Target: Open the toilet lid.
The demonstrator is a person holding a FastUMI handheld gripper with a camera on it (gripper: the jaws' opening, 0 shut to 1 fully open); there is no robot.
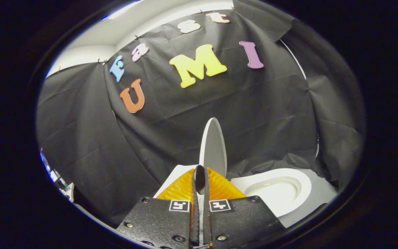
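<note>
**Lid Is Almost Up**

Our tongs [200, 173] pinch the toilet lid [213, 147] by its edge. It stands nearly straight up at 12 o'clock, the open bowl [275, 191] at 3 o'clock. Next we should let go gently.

Tongs [200, 173] nearly closed, fingers almost touching

The toilet lid [213, 147] looks like smooth, slightly matt plastic, and the bowl [277, 188] glossy, smooth ceramic. The booth wall [254, 114] is creased matt cloth.
</note>
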